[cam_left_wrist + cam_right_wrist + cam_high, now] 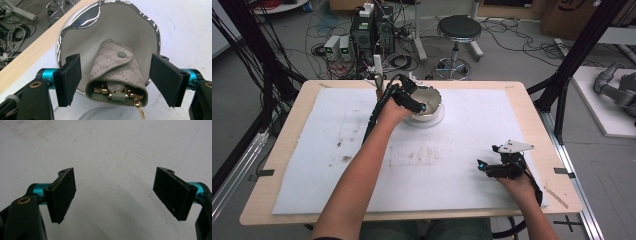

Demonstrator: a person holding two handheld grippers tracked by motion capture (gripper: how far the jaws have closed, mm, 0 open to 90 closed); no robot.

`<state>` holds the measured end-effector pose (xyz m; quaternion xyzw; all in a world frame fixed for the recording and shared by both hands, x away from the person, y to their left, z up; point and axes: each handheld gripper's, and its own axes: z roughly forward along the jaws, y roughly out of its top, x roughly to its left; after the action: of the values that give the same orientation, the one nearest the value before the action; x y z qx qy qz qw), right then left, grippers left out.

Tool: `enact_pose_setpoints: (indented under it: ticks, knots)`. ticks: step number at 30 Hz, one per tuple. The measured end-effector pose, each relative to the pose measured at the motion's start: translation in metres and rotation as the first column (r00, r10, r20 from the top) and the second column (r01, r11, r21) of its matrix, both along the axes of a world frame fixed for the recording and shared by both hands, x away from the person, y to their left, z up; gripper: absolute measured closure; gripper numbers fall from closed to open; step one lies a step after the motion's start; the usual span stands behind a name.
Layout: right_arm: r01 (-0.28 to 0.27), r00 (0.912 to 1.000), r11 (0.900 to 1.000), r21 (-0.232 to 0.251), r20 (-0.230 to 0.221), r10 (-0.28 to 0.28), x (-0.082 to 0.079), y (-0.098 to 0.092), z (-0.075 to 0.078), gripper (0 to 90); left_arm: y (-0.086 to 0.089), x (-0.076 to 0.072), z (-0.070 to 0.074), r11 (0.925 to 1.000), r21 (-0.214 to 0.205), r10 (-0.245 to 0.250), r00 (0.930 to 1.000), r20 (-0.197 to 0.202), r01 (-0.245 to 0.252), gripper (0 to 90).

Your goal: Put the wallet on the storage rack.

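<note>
A white bowl (112,27) with a shiny silver rim stands at the far middle of the table; in the high view the bowl (430,98) sits on a white saucer. Inside it lies a beige patterned key pouch (117,72) with a snap button and gold hooks showing at its open end. My left gripper (116,81) is open, its jaws on either side of the pouch without touching it; in the high view the left gripper (419,106) hangs at the bowl's near-left rim. My right gripper (482,166) rests open over bare white sheet; in its own view the right gripper (113,195) holds nothing.
A stained white sheet (362,150) covers most of the wooden table (282,150). Behind the table stand a black stool (458,29), computer boxes (371,30) and tangled cables on the floor. Black frame posts (577,55) rise at the right.
</note>
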<state>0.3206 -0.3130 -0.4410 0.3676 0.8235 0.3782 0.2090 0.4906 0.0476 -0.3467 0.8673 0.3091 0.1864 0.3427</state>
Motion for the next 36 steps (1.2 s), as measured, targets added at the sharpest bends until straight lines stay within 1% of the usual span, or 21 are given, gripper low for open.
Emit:
enact_pose_setpoints:
  ticks: [3,5,10,12,15,17,18,20,25,30,32,34,35,36]
  knots:
    - [-0.004,1.0,1.0,0.0,-0.001,0.004,0.001,0.002,0.0,18.7,0.005,-0.005,0.004,0.9996,-0.028,0.007,0.9999,0.009,-0.006,26.0]
    - [-0.007,1.0,1.0,-0.004,-0.002,0.007,0.002,0.005,0.0,18.7,0.008,-0.008,0.007,0.9993,-0.038,0.004,0.9999,0.012,-0.003,25.9]
    - [-0.006,1.0,1.0,-0.006,0.001,0.006,0.001,0.006,0.0,18.7,0.016,-0.016,0.009,0.9977,-0.068,-0.004,0.9998,0.021,0.005,25.3]
    - [-0.005,1.0,1.0,-0.002,-0.001,0.005,0.001,0.005,0.0,18.7,0.02,-0.02,0.009,0.9962,-0.087,-0.004,0.9997,0.025,0.006,25.0]
    - [-0.004,1.0,1.0,0.002,-0.001,0.004,0.001,0.005,0.0,18.7,0.026,-0.026,0.011,0.9948,-0.101,-0.011,0.9993,0.035,0.014,24.9]
    - [0.0,1.0,1.0,0.002,-0.002,0.0,0.002,0.005,0.0,18.7,0.029,-0.031,0.011,0.9924,-0.122,-0.012,0.9991,0.04,0.016,24.9]
    - [0.0,1.0,1.0,0.003,0.003,0.0,0.003,0.005,0.0,18.7,0.031,-0.033,0.011,0.9909,-0.134,-0.011,0.9992,0.037,0.016,24.9]
    - [0.003,1.0,1.0,0.006,-0.004,-0.003,0.003,0.006,0.0,18.7,0.034,-0.036,0.01,0.988,-0.153,-0.015,0.9993,0.033,0.02,24.6]
    - [-0.003,1.0,1.0,0.004,0.003,0.003,0.004,0.01,0.001,18.7,0.04,-0.048,0.011,0.9844,-0.173,-0.021,0.9985,0.05,0.03,24.4]
    - [-0.004,1.0,1.0,0.005,0.006,0.004,0.005,0.011,0.002,18.7,0.049,-0.061,0.01,0.9764,-0.211,-0.034,0.9977,0.059,0.045,23.8]
    - [-0.003,1.0,1.0,0.008,0.005,0.003,0.005,0.011,0.002,18.7,0.054,-0.066,0.008,0.9733,-0.226,-0.03,0.9977,0.061,0.043,23.6]
    - [0.003,1.0,1.0,0.008,0.006,-0.003,0.006,0.011,0.002,18.7,0.059,-0.071,0.007,0.9717,-0.233,-0.028,0.9986,0.046,0.038,22.7]
    - [0.001,1.0,1.0,0.009,0.006,-0.001,0.006,0.011,0.002,18.7,0.061,-0.074,0.006,0.9686,-0.247,-0.02,0.9986,0.049,0.032,21.4]
    - [0.002,1.0,1.0,0.009,0.007,-0.002,0.006,0.011,0.001,18.7,0.063,-0.078,0.005,0.9679,-0.249,-0.018,0.9984,0.053,0.031,21.2]
